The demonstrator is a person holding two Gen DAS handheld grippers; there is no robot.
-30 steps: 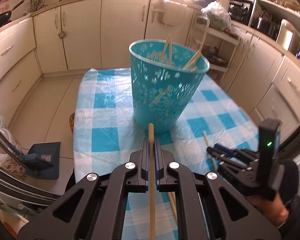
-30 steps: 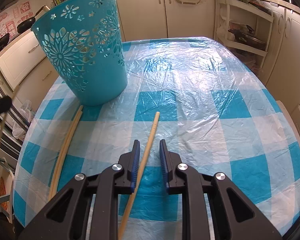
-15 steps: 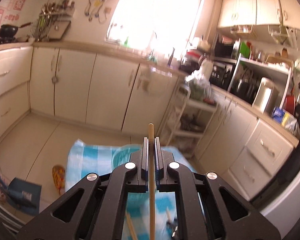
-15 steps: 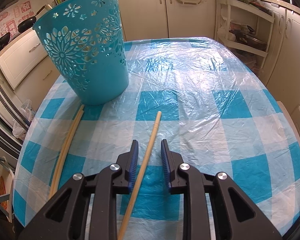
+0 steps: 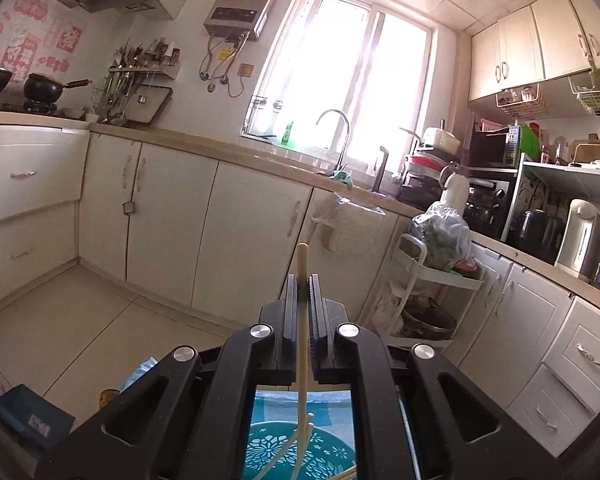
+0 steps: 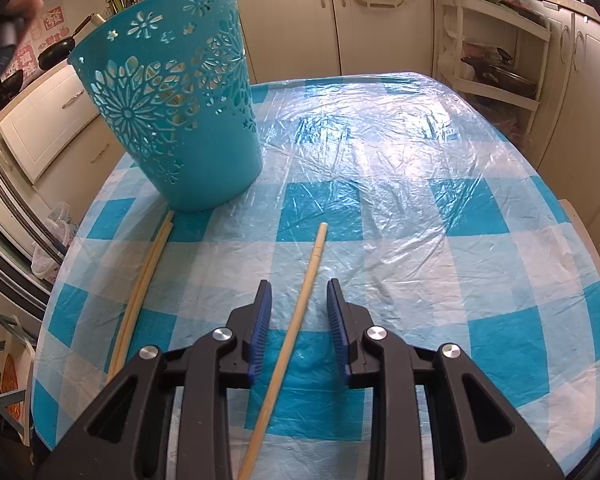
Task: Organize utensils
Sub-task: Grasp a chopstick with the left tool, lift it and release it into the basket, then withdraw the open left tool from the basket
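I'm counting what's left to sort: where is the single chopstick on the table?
In the right wrist view, the single chopstick lies on the checked tablecloth between the open right tool, right of the teal basket.

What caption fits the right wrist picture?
Open right hand-held gripper around a chopstick on the table, near a teal basket.

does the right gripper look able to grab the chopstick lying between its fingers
Probably yes: the right gripper, its jaws just opening, straddles the chopstick lying flat on the tablecloth, with nothing blocking it.
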